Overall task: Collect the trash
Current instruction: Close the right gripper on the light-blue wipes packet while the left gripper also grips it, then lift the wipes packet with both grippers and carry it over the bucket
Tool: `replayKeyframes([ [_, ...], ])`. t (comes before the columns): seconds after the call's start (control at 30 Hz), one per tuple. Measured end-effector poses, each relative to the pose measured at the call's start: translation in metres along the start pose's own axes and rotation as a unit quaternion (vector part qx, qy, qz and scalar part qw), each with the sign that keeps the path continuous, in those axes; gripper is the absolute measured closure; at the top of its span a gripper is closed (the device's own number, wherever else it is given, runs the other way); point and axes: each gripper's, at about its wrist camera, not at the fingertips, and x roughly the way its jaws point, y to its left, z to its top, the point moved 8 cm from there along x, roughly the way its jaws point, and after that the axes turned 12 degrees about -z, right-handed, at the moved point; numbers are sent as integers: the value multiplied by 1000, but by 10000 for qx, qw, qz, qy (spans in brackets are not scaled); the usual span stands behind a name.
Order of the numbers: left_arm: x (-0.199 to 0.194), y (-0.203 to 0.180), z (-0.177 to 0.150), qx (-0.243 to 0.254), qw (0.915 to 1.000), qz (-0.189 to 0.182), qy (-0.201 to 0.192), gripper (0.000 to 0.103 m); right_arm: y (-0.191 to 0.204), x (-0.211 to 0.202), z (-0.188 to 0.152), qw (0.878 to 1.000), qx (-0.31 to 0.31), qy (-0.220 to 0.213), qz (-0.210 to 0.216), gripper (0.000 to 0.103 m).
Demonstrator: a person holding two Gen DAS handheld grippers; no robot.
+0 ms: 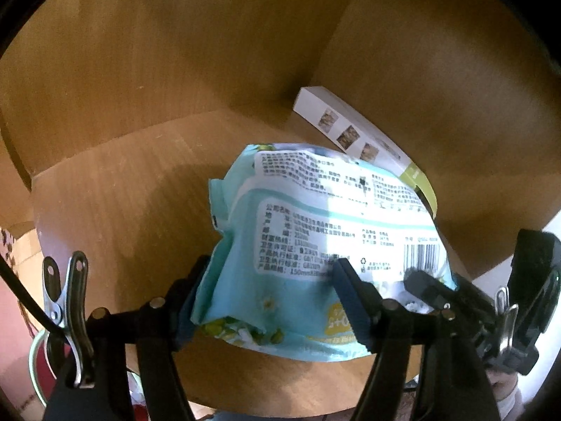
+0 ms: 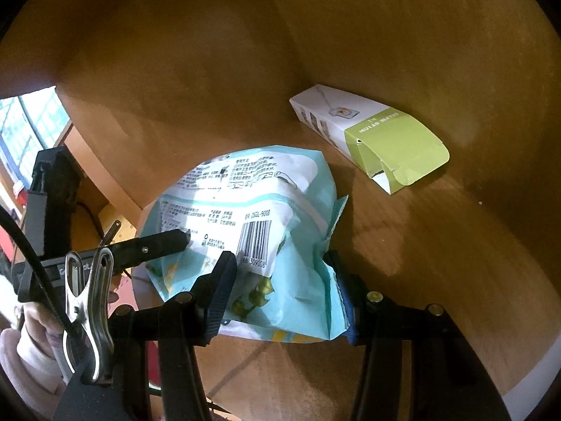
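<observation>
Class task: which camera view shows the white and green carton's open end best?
The right wrist view: the white and green carton lies unobstructed, its torn green flaps facing the camera. In the left wrist view, the blue wipes pack hides that end.

Two pieces of trash — one blue wipes packet (image 2: 266, 231) and one white-and-green carton (image 2: 368, 133) — plus two grippers.

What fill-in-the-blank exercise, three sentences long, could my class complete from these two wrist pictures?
1. The crumpled wipes packet is mostly light ____ in colour.
2. The white carton lying behind the packet has an opened end coloured ____.
3. Both the left gripper and the right gripper have the ____ between their fingers.

Missing words: blue; green; packet
</observation>
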Motion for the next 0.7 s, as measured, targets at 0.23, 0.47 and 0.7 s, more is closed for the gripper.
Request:
replayKeyframes([
  [0.23,-3,-1,-4,-64,9994,168,-287,28,-2,4,2,9998,122,-50,135,51],
  [0.47,-8,-6,-14,61,9989,220,-415,29,-1,6,2,9996,95,-201,166,51],
  [0.7,-16,-15,-31,85,9982,249,-538,29,1,1,-2,9996,-5,-237,125,51],
])
